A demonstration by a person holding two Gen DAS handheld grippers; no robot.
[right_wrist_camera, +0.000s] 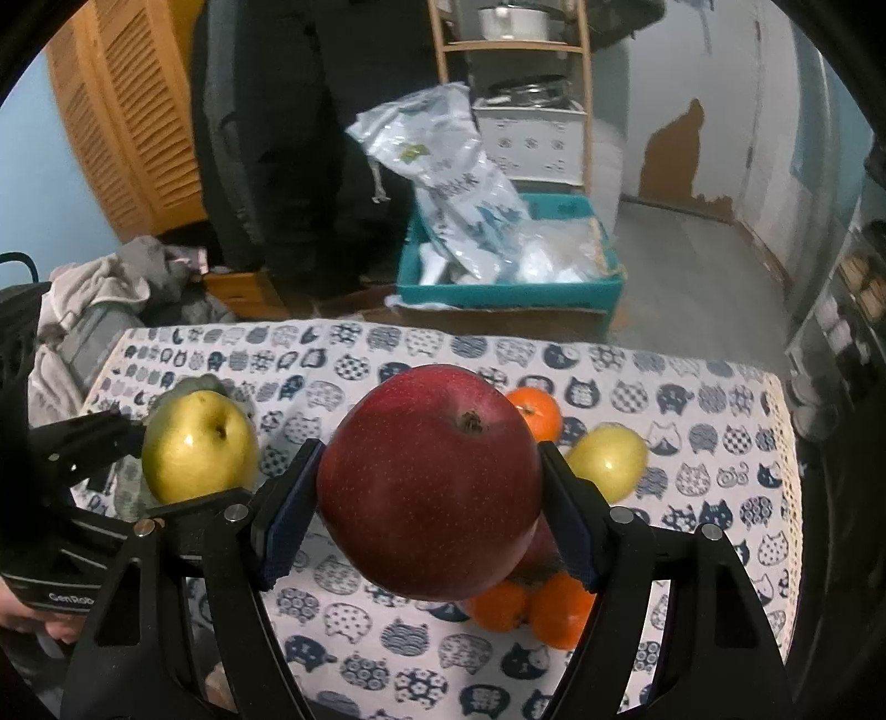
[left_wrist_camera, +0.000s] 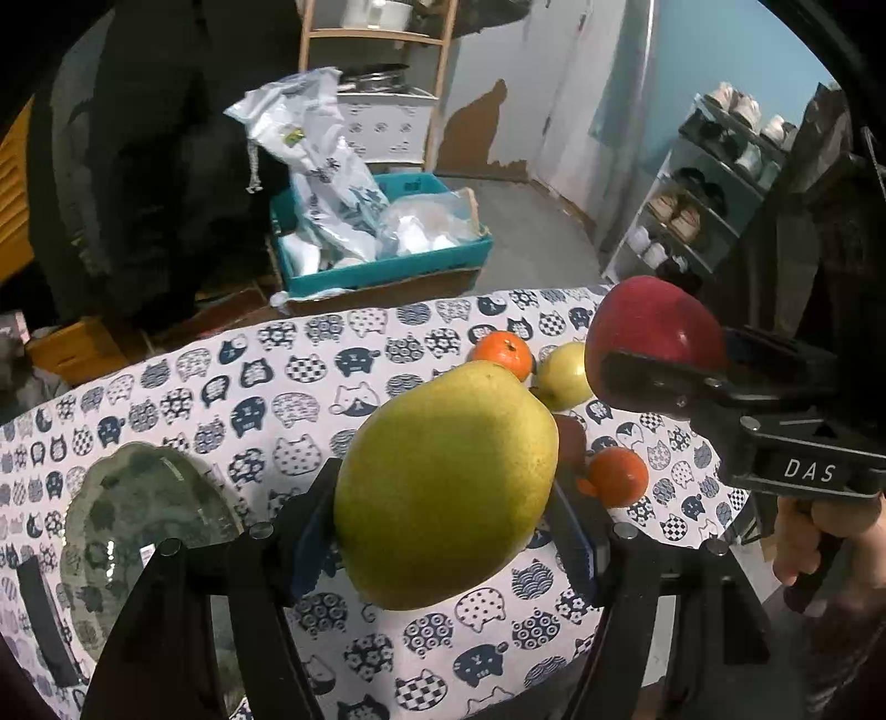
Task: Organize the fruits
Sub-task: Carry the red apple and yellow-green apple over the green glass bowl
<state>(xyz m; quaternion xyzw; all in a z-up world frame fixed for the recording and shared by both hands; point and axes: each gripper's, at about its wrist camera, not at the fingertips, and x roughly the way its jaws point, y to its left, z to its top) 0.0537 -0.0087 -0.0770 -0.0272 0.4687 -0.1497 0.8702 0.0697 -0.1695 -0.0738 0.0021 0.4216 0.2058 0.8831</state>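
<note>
My left gripper (left_wrist_camera: 443, 512) is shut on a big yellow-green apple (left_wrist_camera: 446, 487), held above the cat-print tablecloth (left_wrist_camera: 266, 365). My right gripper (right_wrist_camera: 426, 498) is shut on a dark red apple (right_wrist_camera: 429, 482), also lifted off the table. In the left wrist view the red apple (left_wrist_camera: 653, 327) and the right gripper show at the right. In the right wrist view the yellow-green apple (right_wrist_camera: 196, 446) shows at the left. On the cloth lie a smaller green apple (right_wrist_camera: 609, 462), a tangerine (right_wrist_camera: 534, 412) behind it, two more tangerines (right_wrist_camera: 526, 609) under the red apple, and a second red fruit (left_wrist_camera: 570, 443), mostly hidden.
A clear glass plate (left_wrist_camera: 138, 520) sits on the cloth at the left. Beyond the table's far edge a teal crate (right_wrist_camera: 509, 288) of plastic bags stands on the floor beside a wooden shelf (right_wrist_camera: 509, 50). A person in dark clothes (right_wrist_camera: 310, 138) stands behind the table. A shoe rack (left_wrist_camera: 703, 194) is at the right.
</note>
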